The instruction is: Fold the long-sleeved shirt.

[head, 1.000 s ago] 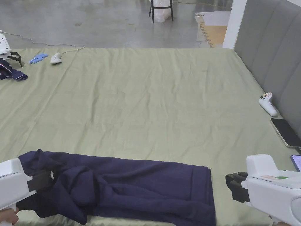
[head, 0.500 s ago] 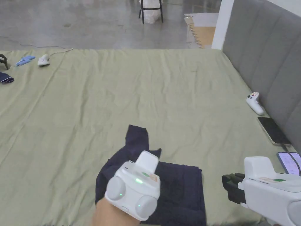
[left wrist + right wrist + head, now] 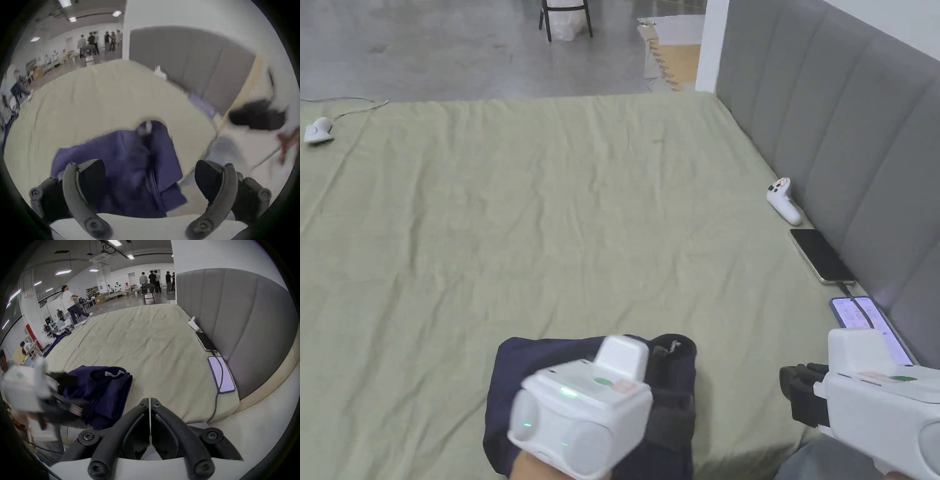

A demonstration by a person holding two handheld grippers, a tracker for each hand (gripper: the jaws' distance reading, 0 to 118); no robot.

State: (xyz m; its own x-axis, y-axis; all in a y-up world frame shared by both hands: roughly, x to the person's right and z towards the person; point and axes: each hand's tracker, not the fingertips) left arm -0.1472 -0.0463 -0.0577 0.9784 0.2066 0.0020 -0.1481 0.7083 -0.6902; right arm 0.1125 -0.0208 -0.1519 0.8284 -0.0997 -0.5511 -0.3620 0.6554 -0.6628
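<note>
The navy long-sleeved shirt (image 3: 550,369) lies as a compact folded bundle near the front edge of the green bed sheet (image 3: 550,219), its collar and label on top at the right. My left gripper (image 3: 640,400) hovers just over the bundle. In the left gripper view its jaws stand wide open (image 3: 150,177), and the shirt (image 3: 113,154) lies below them, apart from both. My right gripper (image 3: 800,394) waits to the right of the shirt, off the cloth. Its jaws (image 3: 150,400) are shut with nothing between them, and the shirt (image 3: 103,386) lies to their left.
A grey padded headboard (image 3: 850,144) runs along the right. At its foot lie a white controller (image 3: 784,200), a dark phone (image 3: 820,255) and a lit phone on a cable (image 3: 865,319). A small white device (image 3: 315,131) sits far left. Several people stand in the room beyond (image 3: 152,280).
My left gripper swung the shirt's left end across onto its right part, making a short bundle, and now stands open. The right gripper stayed put. The head camera turned right.
</note>
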